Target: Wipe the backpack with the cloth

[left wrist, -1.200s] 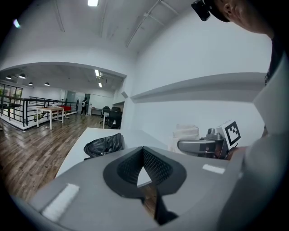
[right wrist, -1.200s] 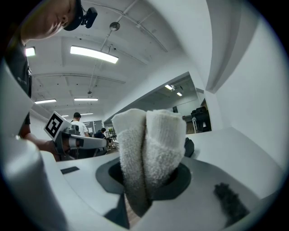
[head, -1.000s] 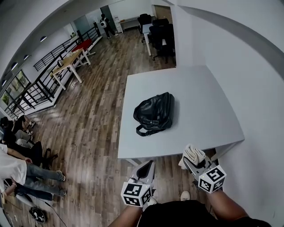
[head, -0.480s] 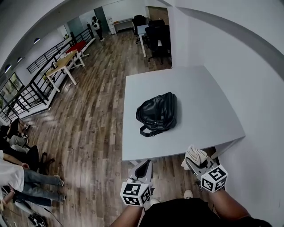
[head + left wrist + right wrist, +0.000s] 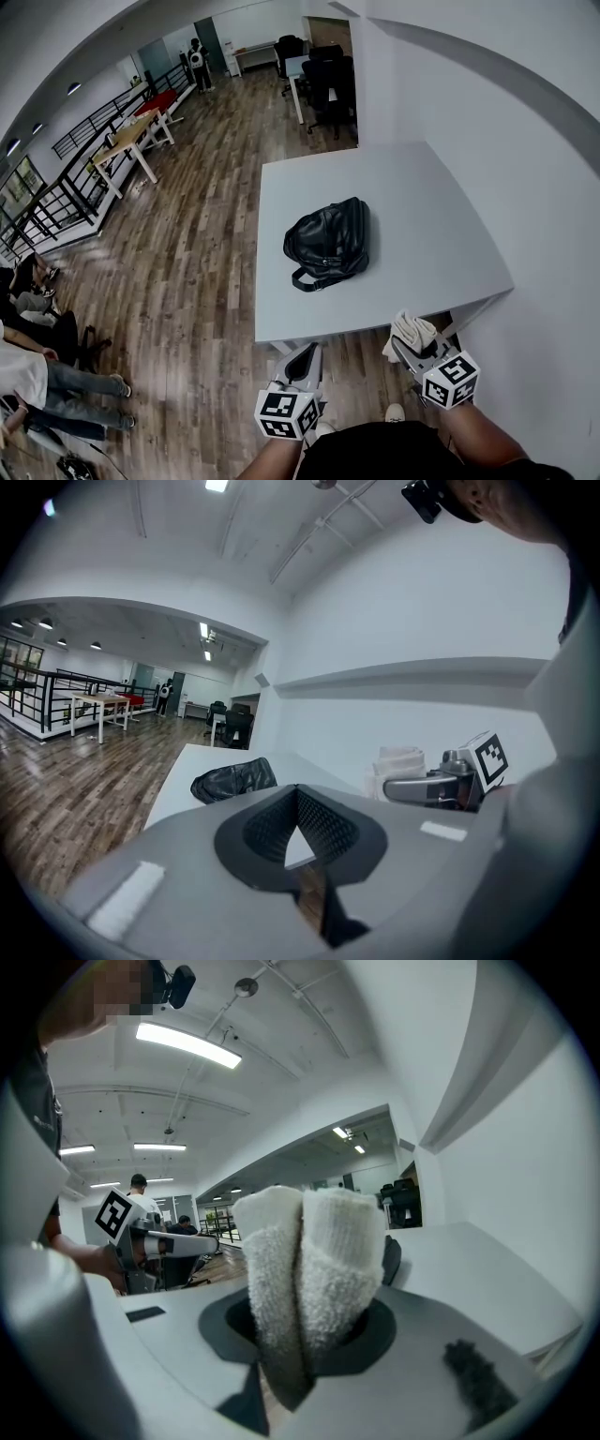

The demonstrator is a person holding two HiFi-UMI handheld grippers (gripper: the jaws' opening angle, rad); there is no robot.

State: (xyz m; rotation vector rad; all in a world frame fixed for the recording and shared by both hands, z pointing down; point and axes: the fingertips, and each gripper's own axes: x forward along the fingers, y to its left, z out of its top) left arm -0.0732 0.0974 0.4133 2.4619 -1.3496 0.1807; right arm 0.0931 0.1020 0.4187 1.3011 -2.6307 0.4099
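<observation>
Two grippers, both held short of the table's near edge.

Right gripper (image 5: 417,349): jaws clamped on one folded white terry cloth (image 5: 411,328). The fold stood up between the fingers, two thick lobes side by side. In the right gripper view the cloth covered most of the jaws, and we made out only one dark pad edge at its right.

Left gripper (image 5: 298,799): jaws closed tip to tip, with nothing between them. A small triangular gap showed below the meeting point.

We counted one marker cube (image 5: 286,412) on each gripper, two in all.

One black leather backpack (image 5: 328,242) lay flat on the single white table (image 5: 412,206), toward its left half. A strap loop curled at its near end. It sat well apart from both grippers, and the cloth was not touching it.

Beyond the table was wood-plank floor (image 5: 187,244). A cluster of dark office chairs (image 5: 323,80) stood at the far end; we could not count them reliably. One person (image 5: 197,58) stood far off, too small for detail. Seated people (image 5: 28,356) at the left edge were cut off by the frame, their number unclear.
</observation>
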